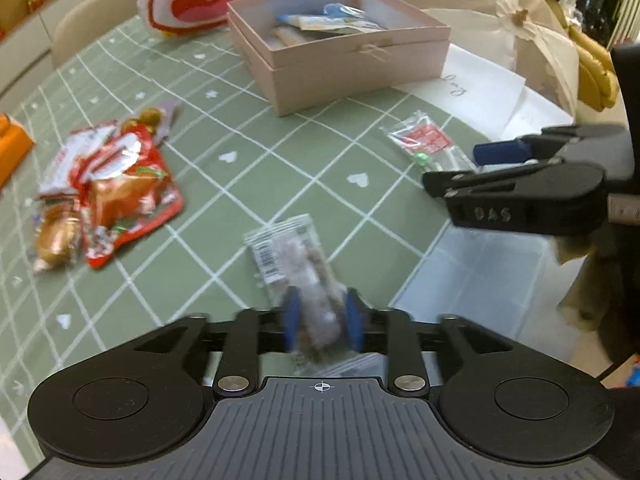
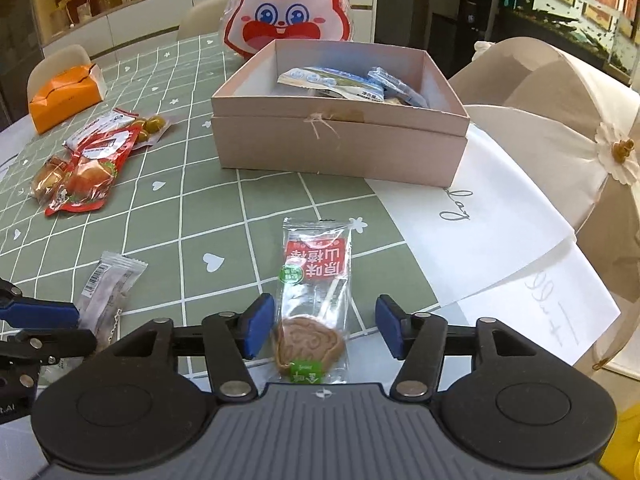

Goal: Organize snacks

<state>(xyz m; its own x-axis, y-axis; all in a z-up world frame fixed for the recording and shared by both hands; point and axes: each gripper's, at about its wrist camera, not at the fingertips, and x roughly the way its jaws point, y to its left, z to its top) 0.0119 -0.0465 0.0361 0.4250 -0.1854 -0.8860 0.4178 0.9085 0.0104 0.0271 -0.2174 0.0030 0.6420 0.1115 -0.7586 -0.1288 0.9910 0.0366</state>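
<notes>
On the green checked tabletop (image 2: 192, 208), a clear snack packet (image 1: 292, 264) sits clamped in the left gripper (image 1: 322, 318) jaws. The hawthorn lollipop packet (image 2: 314, 300) lies flat between the right gripper (image 2: 324, 330) jaws, which stand apart. Beyond, the pink box (image 2: 340, 144) holds blue-white packets (image 2: 332, 82); red snack bags (image 2: 86, 168) are piled leftward.

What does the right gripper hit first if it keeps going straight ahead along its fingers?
Probably nothing beyond the clear lollipop packet already lying between the open right gripper. Further along that line stands the pink box; whether the fingers are low enough to reach it is unclear.
</notes>
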